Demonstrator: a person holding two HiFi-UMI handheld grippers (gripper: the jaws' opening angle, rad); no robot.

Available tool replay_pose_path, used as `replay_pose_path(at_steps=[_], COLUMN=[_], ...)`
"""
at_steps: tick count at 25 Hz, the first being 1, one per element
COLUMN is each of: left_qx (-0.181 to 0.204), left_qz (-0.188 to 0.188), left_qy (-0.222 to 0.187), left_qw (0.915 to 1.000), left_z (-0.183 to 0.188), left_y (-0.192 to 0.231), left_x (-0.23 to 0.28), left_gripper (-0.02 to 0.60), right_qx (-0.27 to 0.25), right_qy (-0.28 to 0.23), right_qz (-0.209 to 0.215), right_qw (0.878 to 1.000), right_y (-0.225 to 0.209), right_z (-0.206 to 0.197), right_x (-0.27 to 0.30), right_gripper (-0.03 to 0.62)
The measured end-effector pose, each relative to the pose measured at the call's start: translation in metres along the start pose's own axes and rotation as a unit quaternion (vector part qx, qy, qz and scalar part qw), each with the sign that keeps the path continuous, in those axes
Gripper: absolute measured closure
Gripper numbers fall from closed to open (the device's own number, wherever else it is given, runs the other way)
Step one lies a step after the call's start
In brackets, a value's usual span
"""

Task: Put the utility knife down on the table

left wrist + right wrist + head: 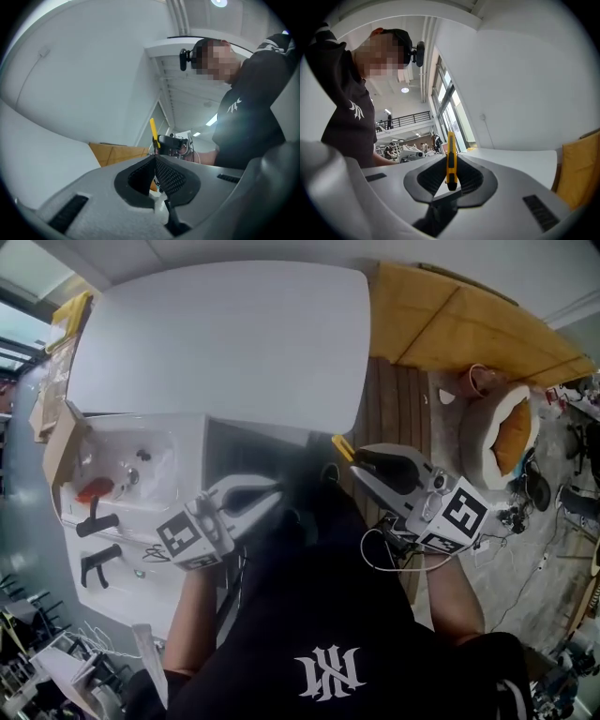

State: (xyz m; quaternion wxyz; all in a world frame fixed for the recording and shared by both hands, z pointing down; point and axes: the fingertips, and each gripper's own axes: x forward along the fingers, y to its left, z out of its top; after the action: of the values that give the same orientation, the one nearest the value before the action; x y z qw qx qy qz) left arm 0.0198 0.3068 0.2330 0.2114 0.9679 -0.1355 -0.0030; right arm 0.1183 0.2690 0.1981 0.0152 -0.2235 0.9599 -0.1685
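Nearest is the person's black shirt with a white logo, filling the bottom of the head view. Just past it the left gripper is held in front of the chest, jaws pressed together with nothing between them, clenched empty. To its right, apart from it, the right gripper is clamped on the yellow utility knife. In the right gripper view the knife stands upright between the two pads, its black end low between them and its yellow end poking out past the jaw tips. The knife is not lying on the table; it is held in the air near the white table's near edge. The left gripper view looks across at the right gripper with the knife sticking up from it. Left of the left gripper is a white tray holding an orange tool and two black handles. Past the right gripper are wooden slats, a round pet bed with an orange inside, and yellowish boards farthest off
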Motion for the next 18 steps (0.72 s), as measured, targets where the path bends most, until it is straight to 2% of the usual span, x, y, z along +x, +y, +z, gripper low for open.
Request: replay_pose_path(at_steps=[3,5,11,14,18], left_qx=[0.004,0.009,0.023,0.027,0.015], left_qz=[0.014,0.024,0.041,0.049,0.061], left_qy=[-0.028,-0.032,0.012,0.019,0.036], left_qw=[0.9995,0.9992,0.9988,0.9982,0.9974], left_z=[0.019,0.03,0.041,0.047,0.042], left_y=[0.02,0.032,0.06,0.071,0.106], left_x=[0.027,0.048,0.109,0.114,0.096], left_gripper=[0.575,0.577,0.577,0.575,0.577], right_qx=[-0.012,-0.014,0.001,0.019,0.031], right_qy=[0.0,-0.007,-0.025,-0.024,-0.017], right_qz=[0.004,0.014,0.04,0.055,0.065], right_qw=[1.0,1.0,0.999,0.998,0.997], right_y=[-0.036,-0.057,-0.109,-0.124,-0.149], right_z=[0.007,0.017,0.033,0.03,0.021], right_x=[-0.008,-0.011,-0.023,-0.015,0.025], right_gripper=[0.539,0.539,0.539,0.539,0.539])
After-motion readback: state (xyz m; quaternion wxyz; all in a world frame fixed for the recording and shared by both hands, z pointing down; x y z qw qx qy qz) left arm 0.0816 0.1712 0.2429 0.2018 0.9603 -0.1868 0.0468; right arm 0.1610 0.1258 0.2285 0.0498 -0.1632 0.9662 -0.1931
